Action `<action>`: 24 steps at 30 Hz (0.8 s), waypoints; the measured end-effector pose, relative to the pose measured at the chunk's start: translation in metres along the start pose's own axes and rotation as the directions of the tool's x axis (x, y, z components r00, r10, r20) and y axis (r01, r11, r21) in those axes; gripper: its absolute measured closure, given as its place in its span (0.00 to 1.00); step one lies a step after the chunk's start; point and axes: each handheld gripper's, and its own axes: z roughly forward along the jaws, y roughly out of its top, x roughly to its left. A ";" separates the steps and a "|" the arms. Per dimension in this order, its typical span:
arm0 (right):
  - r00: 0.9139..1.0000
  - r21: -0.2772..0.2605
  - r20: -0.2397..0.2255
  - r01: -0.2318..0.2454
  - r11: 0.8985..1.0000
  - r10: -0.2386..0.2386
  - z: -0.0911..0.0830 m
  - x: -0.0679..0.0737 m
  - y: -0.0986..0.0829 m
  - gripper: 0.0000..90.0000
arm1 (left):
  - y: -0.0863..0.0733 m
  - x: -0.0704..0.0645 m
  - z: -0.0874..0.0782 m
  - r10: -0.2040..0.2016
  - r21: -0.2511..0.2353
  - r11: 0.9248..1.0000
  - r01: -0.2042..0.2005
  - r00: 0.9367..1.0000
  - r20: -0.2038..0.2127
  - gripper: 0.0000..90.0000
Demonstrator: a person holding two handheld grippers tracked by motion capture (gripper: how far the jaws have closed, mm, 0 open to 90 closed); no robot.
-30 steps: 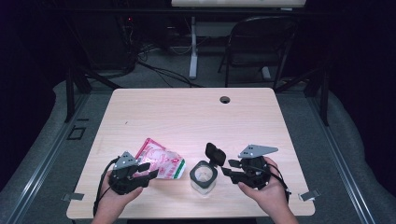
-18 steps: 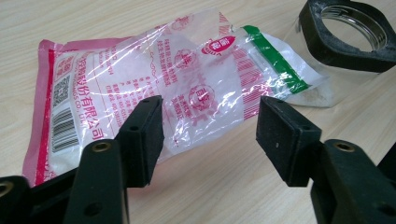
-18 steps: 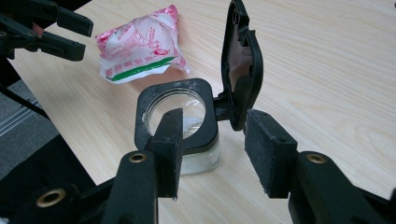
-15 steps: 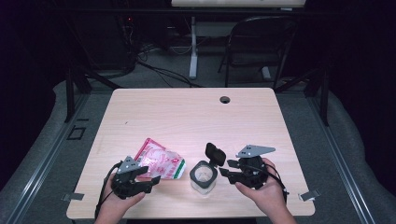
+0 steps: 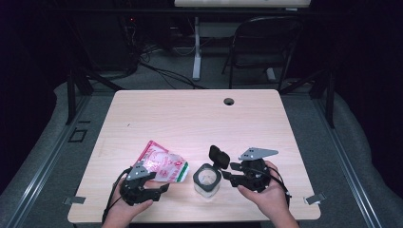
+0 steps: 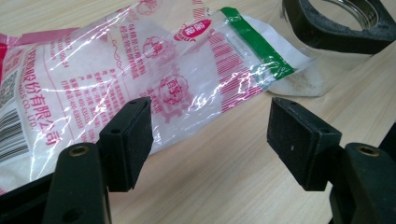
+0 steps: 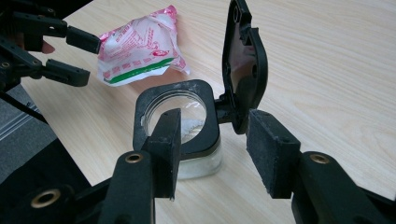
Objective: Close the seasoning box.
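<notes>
A pink-and-white bag of white grains lies flat on the desk near its front edge, its green-striped end pointing toward a jar. The jar stands just right of the bag, its hinged black lid tipped up and open; a little white powder is seen at its bottom.

The left gripper is held low at the bag's near edge with its fingers spread; one finger is set against or just over the film, the other over bare wood. Nothing is pinched yet. The right gripper is held beside the jar, fingers likewise spread, one in front of the black rim and one by the lid hinge; contact cannot be confirmed.

The step in hand is judged to be taking hold of the bag so it can be emptied into the jar. The film should be pinched well in from its edge, where a fold can be gathered, since slack plastic is likely to slip. The jar would best be steadied by its body, not the lid, which might swing shut.

Whether the bag's green end is already cut open cannot be made out. The bag's far end is cut off in the left gripper view, and its print is too small to read from above.
</notes>
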 end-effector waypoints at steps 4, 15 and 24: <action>1.000 -0.005 -0.007 -0.003 1.000 0.003 0.002 0.001 0.000 0.61 | 0.000 -0.002 0.007 0.019 0.020 1.000 -0.019 1.000 -0.007 0.33; 1.000 -0.011 -0.006 0.002 1.000 -0.002 0.002 0.001 0.001 0.59 | -0.002 -0.005 0.026 0.096 0.058 0.994 -0.090 0.990 -0.101 0.31; 1.000 -0.023 -0.005 0.000 1.000 0.000 0.001 0.001 0.001 0.59 | -0.002 -0.001 0.036 0.116 0.059 0.992 -0.108 0.978 -0.173 0.31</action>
